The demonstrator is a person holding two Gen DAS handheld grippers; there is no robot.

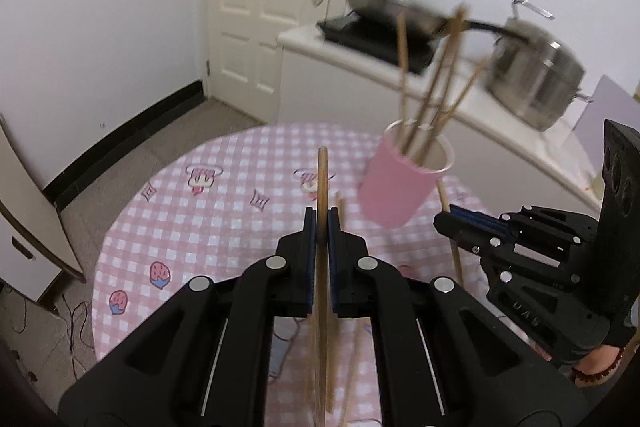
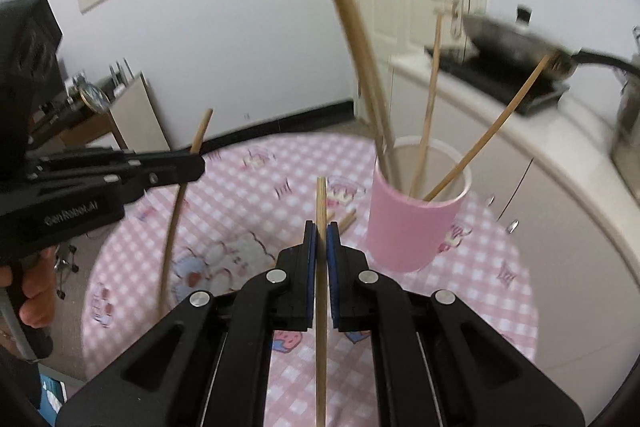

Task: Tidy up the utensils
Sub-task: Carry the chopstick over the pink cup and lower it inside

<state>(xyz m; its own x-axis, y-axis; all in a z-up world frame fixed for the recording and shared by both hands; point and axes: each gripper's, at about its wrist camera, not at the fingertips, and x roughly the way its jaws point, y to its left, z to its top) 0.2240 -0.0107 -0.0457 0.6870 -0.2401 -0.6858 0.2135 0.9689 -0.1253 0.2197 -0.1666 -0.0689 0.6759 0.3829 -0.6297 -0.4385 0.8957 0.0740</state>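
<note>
- While your left gripper point(image 1: 322, 223) hangs above the round table point(image 1: 180, 227), its jaws are pressed onto a wooden chopstick point(image 1: 322, 179) that runs up between the blue pads and sticks out past the tips.
- Your right gripper point(image 2: 321, 235) does the same: its jaws pinch a second chopstick point(image 2: 320, 199), held upright between the pads.
- From the left wrist camera you see the right gripper point(image 1: 456, 219) at the right edge with its chopstick point(image 1: 450, 227) crossing the tips; from the right wrist camera the left gripper point(image 2: 196, 165) shows at the left, its chopstick point(image 2: 176, 215) slanting down towards the cloth.
- The pink cup point(image 2: 412, 223) stands on the pink checked tablecloth point(image 2: 248, 187), ahead and to the right of both grippers, apart from them.
- Several chopsticks in the cup point(image 2: 428, 123) lean out at different angles; motion blur keeps you from counting them surely.
- Loose chopsticks on the table point(image 2: 346, 219) lie just left of the cup's base.
- Behind the table you have a white counter point(image 1: 500, 131) with a frying pan point(image 1: 392, 7) on a black cooktop point(image 1: 372, 39) and a steel pot point(image 1: 536, 75), and a cream door point(image 1: 260, 7) beyond.
</note>
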